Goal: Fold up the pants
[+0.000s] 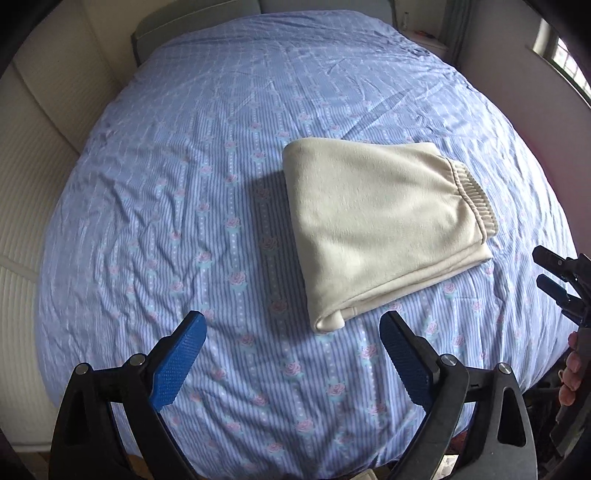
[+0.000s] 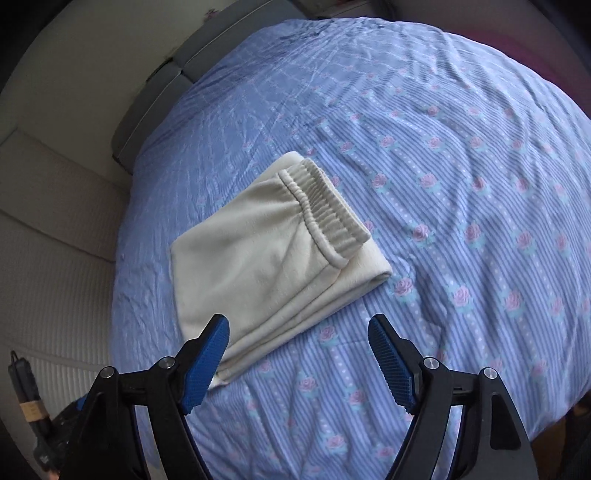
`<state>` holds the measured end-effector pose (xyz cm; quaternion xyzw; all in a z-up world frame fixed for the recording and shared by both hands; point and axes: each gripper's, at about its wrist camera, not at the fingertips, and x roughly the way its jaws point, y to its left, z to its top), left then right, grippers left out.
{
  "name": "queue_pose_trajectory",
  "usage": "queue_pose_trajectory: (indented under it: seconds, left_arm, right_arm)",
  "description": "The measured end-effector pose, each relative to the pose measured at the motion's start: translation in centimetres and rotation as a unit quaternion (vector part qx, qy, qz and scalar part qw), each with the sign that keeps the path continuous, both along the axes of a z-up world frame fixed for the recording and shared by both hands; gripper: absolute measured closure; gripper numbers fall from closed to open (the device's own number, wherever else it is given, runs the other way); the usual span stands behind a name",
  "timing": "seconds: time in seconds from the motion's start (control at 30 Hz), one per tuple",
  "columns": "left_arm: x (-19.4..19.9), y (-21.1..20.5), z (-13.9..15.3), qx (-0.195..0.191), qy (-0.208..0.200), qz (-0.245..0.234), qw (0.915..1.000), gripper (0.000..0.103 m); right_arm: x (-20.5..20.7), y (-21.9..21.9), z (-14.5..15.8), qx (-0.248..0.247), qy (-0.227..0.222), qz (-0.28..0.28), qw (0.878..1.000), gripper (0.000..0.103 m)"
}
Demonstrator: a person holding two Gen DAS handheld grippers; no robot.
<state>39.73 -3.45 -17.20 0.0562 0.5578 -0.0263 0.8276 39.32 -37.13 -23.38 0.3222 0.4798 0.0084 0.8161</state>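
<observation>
Cream pants [image 1: 376, 225] lie folded into a compact rectangle on the blue floral bed sheet [image 1: 184, 184], with the ribbed elastic waistband [image 1: 474, 199] on top at the right. In the right wrist view the pants [image 2: 266, 254] lie ahead and left, waistband [image 2: 328, 214] towards the far side. My left gripper [image 1: 291, 325] is open and empty, just short of the near folded corner. My right gripper [image 2: 299, 328] is open and empty above the near edge of the pants; it also shows at the right edge of the left wrist view [image 1: 550, 269].
A cream padded wall [image 1: 40, 184] runs along the bed's left side. A grey headboard [image 1: 192, 26] stands at the far end. A window [image 1: 561, 55] is at the far right. A dark tool [image 2: 29, 406] lies at lower left.
</observation>
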Motion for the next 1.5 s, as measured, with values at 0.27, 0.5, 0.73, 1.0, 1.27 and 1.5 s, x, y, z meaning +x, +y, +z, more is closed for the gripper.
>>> queue_pose_trajectory:
  seconds: [0.27, 0.5, 0.73, 1.0, 1.27, 1.5]
  left_arm:
    - [3.2, 1.0, -1.7, -0.019, -0.012, -0.064, 0.9977, 0.007]
    - [7.0, 0.6, -6.8, -0.048, 0.022, -0.035, 0.998, 0.007]
    - [8.4, -0.5, -9.6, -0.043, 0.013, -0.056, 0.9974, 0.007]
    - [10.1, -0.3, -11.6, -0.073, 0.018, -0.065, 0.9951, 0.007]
    - [12.1, 0.7, -13.1, -0.089, 0.018, -0.069, 0.9935, 0.007]
    - [14.2, 2.3, -13.2, -0.144, 0.005, -0.076, 0.9867, 0.007]
  right_arm:
    - [-3.0, 2.0, -2.4, 0.058, -0.01, -0.158, 0.986, 0.016]
    - [-1.2, 2.0, -7.7, 0.116, -0.028, -0.184, 0.976, 0.012]
    - [0.9, 2.0, -13.8, 0.173, -0.052, -0.186, 0.966, 0.012]
    - [2.1, 2.4, -17.5, 0.216, -0.101, -0.227, 0.944, 0.0]
    - [5.2, 3.1, -17.1, 0.147, -0.116, -0.259, 0.947, 0.0]
    - [5.1, 2.1, -16.5, 0.124, -0.112, -0.282, 0.945, 0.016]
